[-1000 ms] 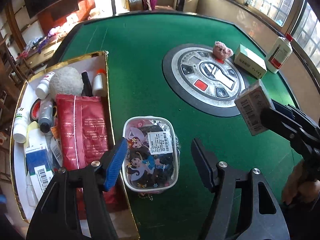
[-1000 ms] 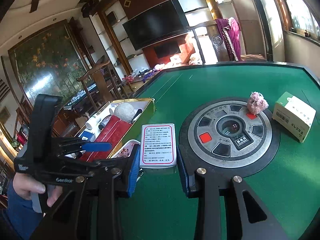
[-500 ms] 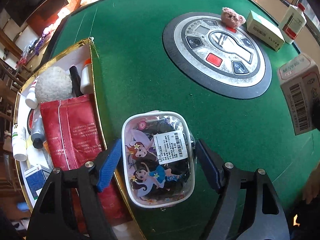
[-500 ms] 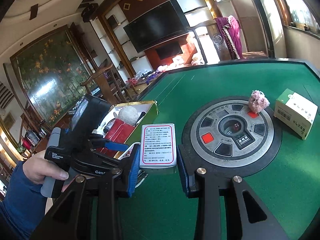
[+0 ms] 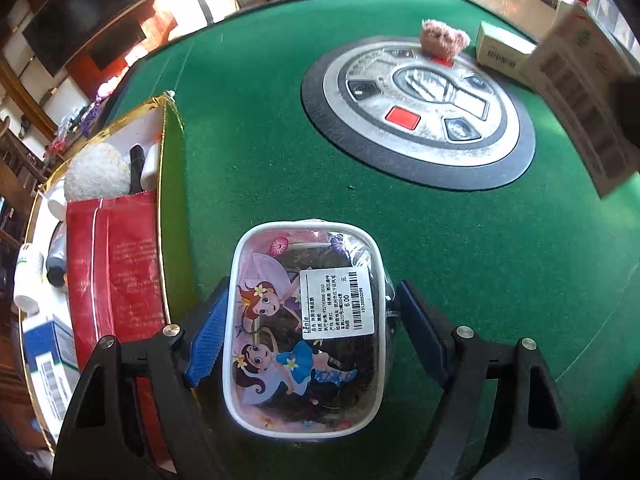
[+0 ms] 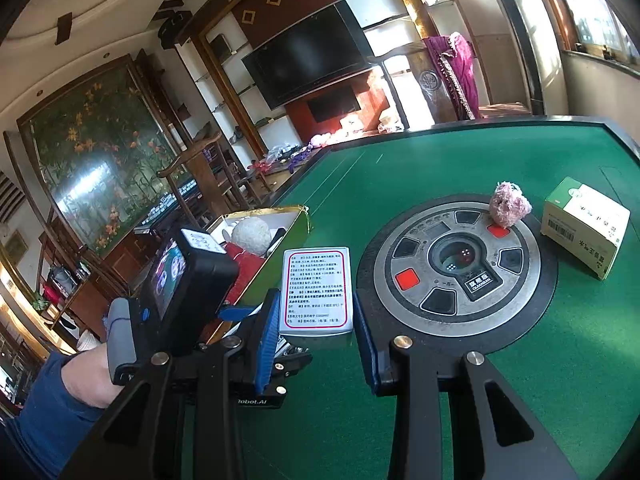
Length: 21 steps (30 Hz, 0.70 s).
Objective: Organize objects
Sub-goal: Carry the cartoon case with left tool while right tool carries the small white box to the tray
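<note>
A clear pouch with a cartoon fairy print [image 5: 280, 344] lies on the green felt beside the gold-rimmed box [image 5: 164, 120]. My left gripper [image 5: 312, 312] points down over it and straddles it, one blue pad on each side. Its jaws are opening and the pads do not press on the pouch. My right gripper [image 6: 317, 320] is shut on a small white box with a red-bordered label [image 6: 316, 280], held above the felt. That same box shows at the right edge of the left wrist view [image 5: 580, 92].
The gold-rimmed box holds a red packet [image 5: 116, 264], a white fluffy ball [image 5: 96, 172] and several bottles. A round control panel [image 5: 416, 108] sits mid-table, with a pink plush [image 5: 442, 38] on its far rim and a green-white carton [image 5: 502, 50] behind. A hand [image 6: 88, 368] holds the left gripper.
My left gripper came down over the fairy pouch and its jaws spread wider, so the pads now flank it. The right gripper kept still with its box.
</note>
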### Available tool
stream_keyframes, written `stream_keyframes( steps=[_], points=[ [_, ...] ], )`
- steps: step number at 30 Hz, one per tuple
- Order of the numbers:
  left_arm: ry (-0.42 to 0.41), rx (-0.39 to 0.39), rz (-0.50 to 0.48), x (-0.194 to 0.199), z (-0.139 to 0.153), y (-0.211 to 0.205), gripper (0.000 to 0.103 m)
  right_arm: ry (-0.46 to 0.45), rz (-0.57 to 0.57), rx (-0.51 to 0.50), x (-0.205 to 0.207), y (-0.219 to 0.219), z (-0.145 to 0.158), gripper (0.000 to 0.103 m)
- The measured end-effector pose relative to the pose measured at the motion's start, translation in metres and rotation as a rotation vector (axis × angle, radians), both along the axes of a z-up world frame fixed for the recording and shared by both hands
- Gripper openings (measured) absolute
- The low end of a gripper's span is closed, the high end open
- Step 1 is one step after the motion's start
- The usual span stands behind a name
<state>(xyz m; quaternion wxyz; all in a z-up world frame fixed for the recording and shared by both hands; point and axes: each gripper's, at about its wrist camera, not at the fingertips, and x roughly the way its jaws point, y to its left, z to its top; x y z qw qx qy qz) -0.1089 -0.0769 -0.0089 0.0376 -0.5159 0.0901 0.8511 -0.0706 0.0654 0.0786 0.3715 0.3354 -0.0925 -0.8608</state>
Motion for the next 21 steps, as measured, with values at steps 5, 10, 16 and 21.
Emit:
stream_keyframes(
  steps=[5, 10, 16, 21],
  points=[
    [0.099, 0.126, 0.023, 0.024, 0.021, -0.005, 0.081, 0.015, -0.019, 0.013, -0.002, 0.003, 0.0, 0.035],
    [0.179, 0.23, 0.036, 0.049, 0.048, -0.01, 0.081, 0.015, -0.026, 0.018, -0.003, 0.005, -0.001, 0.035],
    [0.287, 0.316, 0.088, 0.082, 0.084, -0.05, 0.081, 0.008, -0.008, 0.025, 0.0, 0.0, -0.003, 0.035],
    [0.326, 0.308, 0.175, 0.111, 0.102, -0.103, 0.081, 0.003, 0.056, 0.029, 0.008, -0.022, 0.001, 0.035]
  ],
)
